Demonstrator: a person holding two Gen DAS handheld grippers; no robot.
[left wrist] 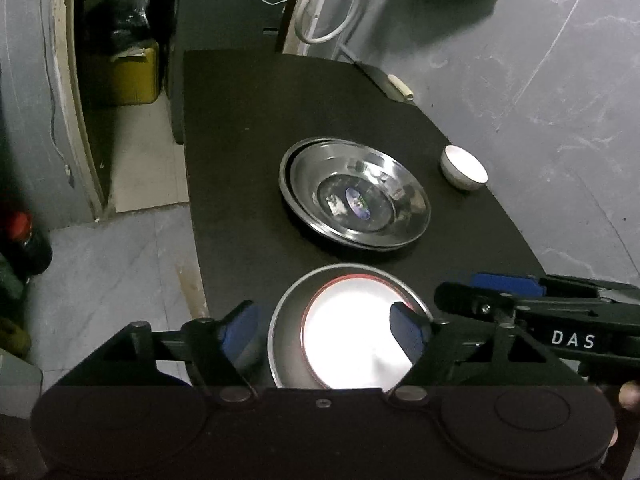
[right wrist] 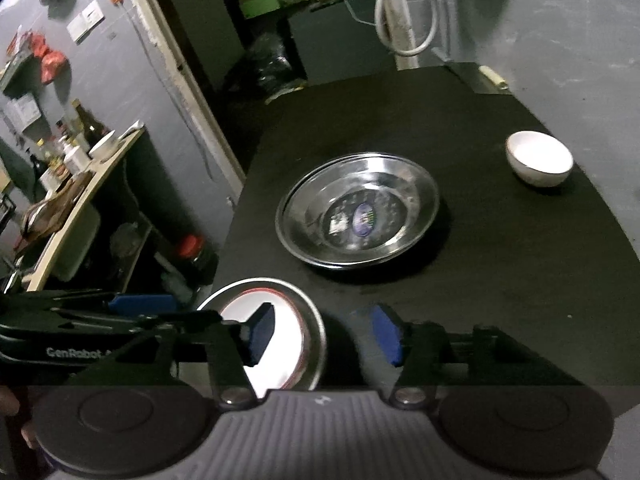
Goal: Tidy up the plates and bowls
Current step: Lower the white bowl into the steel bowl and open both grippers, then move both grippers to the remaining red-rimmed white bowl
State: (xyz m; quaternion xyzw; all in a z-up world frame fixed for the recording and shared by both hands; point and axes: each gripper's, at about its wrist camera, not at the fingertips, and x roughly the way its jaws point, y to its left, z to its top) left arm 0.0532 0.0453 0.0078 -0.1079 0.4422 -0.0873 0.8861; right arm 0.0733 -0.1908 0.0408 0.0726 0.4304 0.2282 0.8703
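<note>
On the black table [left wrist: 248, 128] a stack of shiny steel plates [left wrist: 356, 200] [right wrist: 358, 212] sits in the middle. A small white bowl [left wrist: 464, 168] [right wrist: 538, 158] stands to their right. At the near edge lies a steel dish [left wrist: 348, 340] [right wrist: 290, 344] whose inside glares white inside a red ring. My left gripper [left wrist: 324, 328] is open: one blue pad hangs outside the dish's left rim, the other over its inside. My right gripper [right wrist: 324, 334] is open astride the dish's right rim, with no pad touching it. Each gripper shows at the side of the other's view.
A cleaver with a pale handle [left wrist: 394, 84] [right wrist: 490, 76] lies at the table's far right corner. Beyond it hangs a coiled white hose [left wrist: 328, 8]. Left of the table the floor holds a yellow box [left wrist: 132, 76], a red-capped bottle [right wrist: 196, 256] and a cluttered shelf [right wrist: 80, 152].
</note>
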